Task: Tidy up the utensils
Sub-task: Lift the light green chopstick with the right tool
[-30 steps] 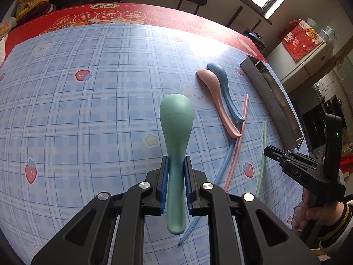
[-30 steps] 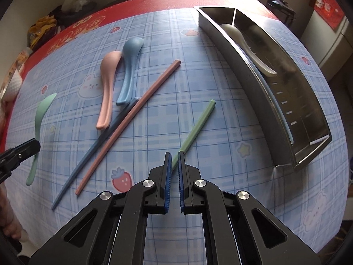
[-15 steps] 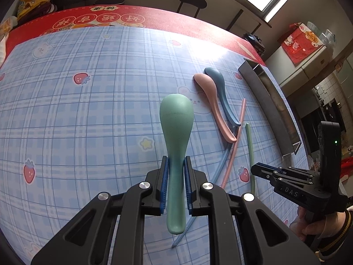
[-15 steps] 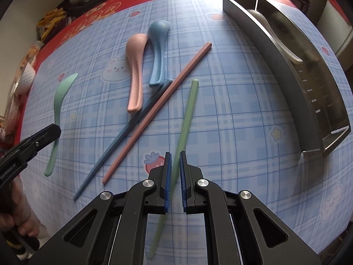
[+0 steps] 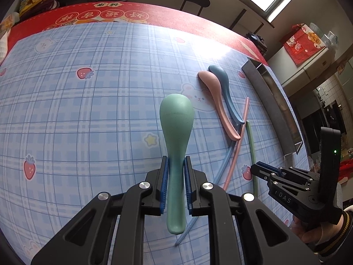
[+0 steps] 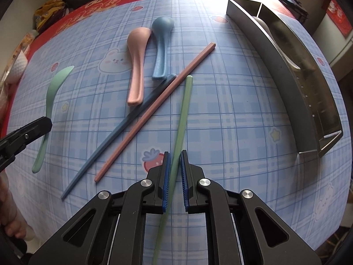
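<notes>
My left gripper (image 5: 176,161) is shut on the handle of a green spoon (image 5: 176,121), held above the tablecloth with its bowl pointing away. In the right wrist view the same green spoon (image 6: 51,101) hangs at the left. My right gripper (image 6: 175,156) points down over a green chopstick (image 6: 183,114) that lies on the cloth. Its jaws stand slightly parted with the chopstick between them and a gap at the right pad. A pink spoon (image 6: 136,66), a blue spoon (image 6: 162,44), a blue chopstick (image 6: 123,125) and a pink chopstick (image 6: 158,108) lie close together.
A long metal tray (image 6: 286,84) stands along the right side of the table, with a grey spoon (image 6: 271,33) in its far compartment. A red mat borders the far edge of the blue checked cloth. A person's hand holds each gripper's handle.
My right gripper has moved over the green chopstick, which now runs between its jaws, and the jaws have parted a little. The left gripper and its spoon have stayed still.
</notes>
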A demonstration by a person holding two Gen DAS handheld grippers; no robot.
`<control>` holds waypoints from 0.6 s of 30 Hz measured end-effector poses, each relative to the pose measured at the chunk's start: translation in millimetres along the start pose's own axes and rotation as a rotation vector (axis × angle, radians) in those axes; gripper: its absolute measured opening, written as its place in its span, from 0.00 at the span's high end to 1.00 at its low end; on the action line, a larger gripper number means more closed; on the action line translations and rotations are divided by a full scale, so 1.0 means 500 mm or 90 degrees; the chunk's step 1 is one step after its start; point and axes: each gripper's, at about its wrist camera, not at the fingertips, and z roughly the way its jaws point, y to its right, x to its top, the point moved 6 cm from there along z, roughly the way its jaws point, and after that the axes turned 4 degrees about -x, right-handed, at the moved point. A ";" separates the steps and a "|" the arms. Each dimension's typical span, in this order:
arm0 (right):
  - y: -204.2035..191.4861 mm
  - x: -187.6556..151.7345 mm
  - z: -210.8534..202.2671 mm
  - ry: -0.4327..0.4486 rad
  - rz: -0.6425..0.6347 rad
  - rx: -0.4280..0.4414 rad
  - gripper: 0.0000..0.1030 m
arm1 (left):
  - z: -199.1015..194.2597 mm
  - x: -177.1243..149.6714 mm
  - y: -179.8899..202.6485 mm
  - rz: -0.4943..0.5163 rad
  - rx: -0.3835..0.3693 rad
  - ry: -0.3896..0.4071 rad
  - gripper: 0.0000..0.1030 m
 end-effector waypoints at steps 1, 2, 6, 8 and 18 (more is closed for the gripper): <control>-0.001 -0.001 -0.001 0.001 0.000 -0.003 0.89 | -0.001 -0.001 0.000 0.001 -0.001 0.000 0.87; -0.003 -0.003 -0.001 0.002 0.000 -0.008 0.89 | -0.002 -0.001 0.002 0.003 -0.001 0.000 0.87; -0.014 -0.004 -0.001 0.009 -0.005 -0.018 0.89 | -0.006 0.001 0.006 0.009 -0.002 0.004 0.87; -0.018 -0.007 -0.001 0.019 -0.012 -0.023 0.89 | -0.009 0.002 0.007 0.009 -0.001 0.005 0.87; -0.021 -0.017 -0.002 0.014 -0.044 0.003 0.93 | -0.025 0.014 0.037 0.021 0.000 0.021 0.87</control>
